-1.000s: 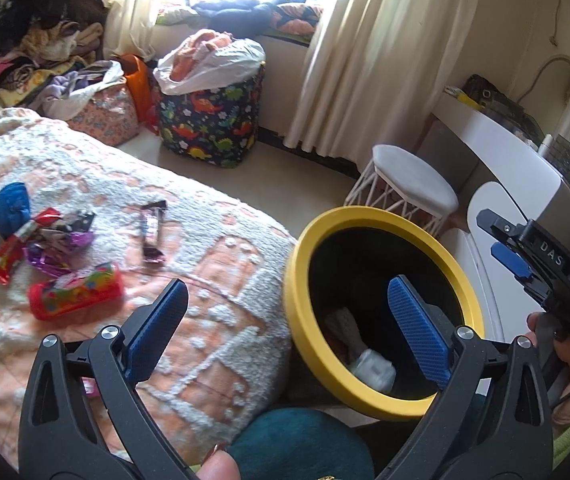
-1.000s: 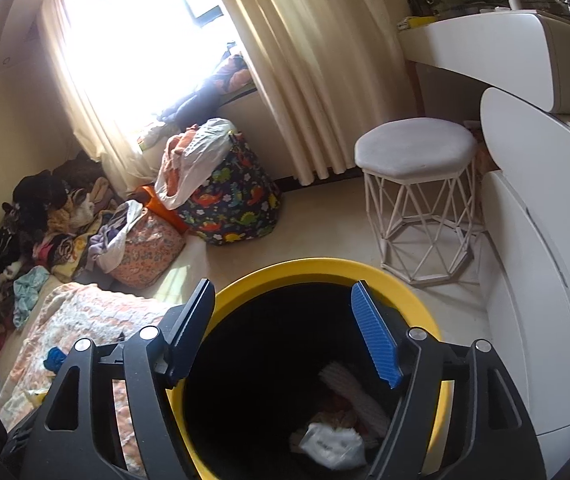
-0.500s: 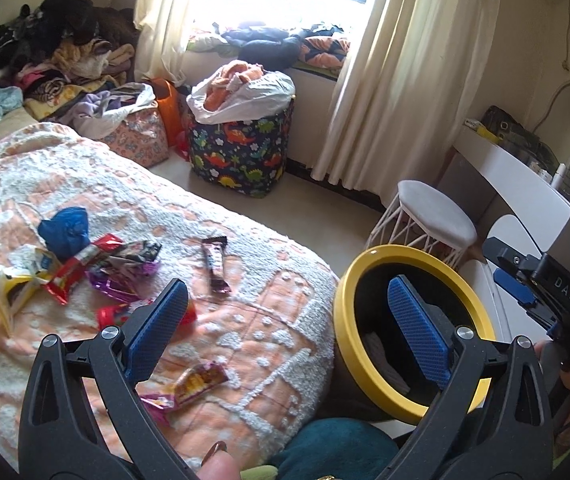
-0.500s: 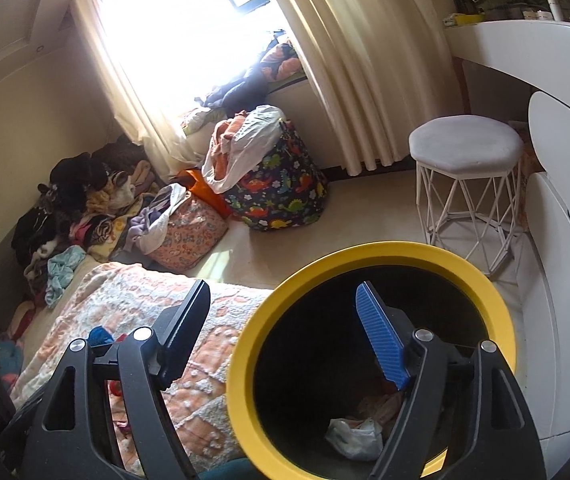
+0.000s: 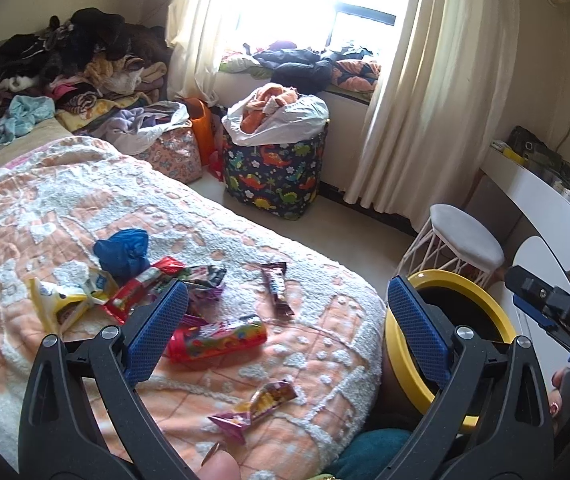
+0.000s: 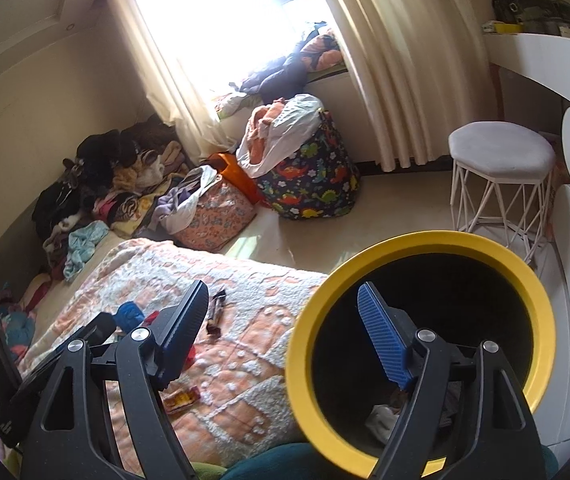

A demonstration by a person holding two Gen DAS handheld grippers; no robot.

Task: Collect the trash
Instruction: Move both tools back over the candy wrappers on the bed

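Several wrappers lie on the bed's orange and white blanket (image 5: 65, 208): a red snack tube (image 5: 217, 338), a brown bar wrapper (image 5: 279, 288), a purple candy wrapper (image 5: 261, 402), a yellow packet (image 5: 63, 300) and a blue crumpled bag (image 5: 123, 248). A black bin with a yellow rim (image 5: 489, 292) stands at the bed's right edge; it also shows in the right wrist view (image 6: 425, 240) with white trash (image 6: 381, 420) inside. My left gripper (image 5: 285, 328) is open and empty above the wrappers. My right gripper (image 6: 285, 336) is open and empty, over the bin's left rim.
A white stool (image 5: 465, 240) and a white desk (image 5: 541, 200) stand right of the bin. A dinosaur-print hamper (image 5: 275, 172) and a floral bag (image 5: 177, 156) sit on the floor by the window. Clothes (image 5: 65, 68) are piled at the bed's far end.
Both grippers have swung left, away from the bin and toward the bed. More wrappers have come into the left wrist view. Both grippers stay open.
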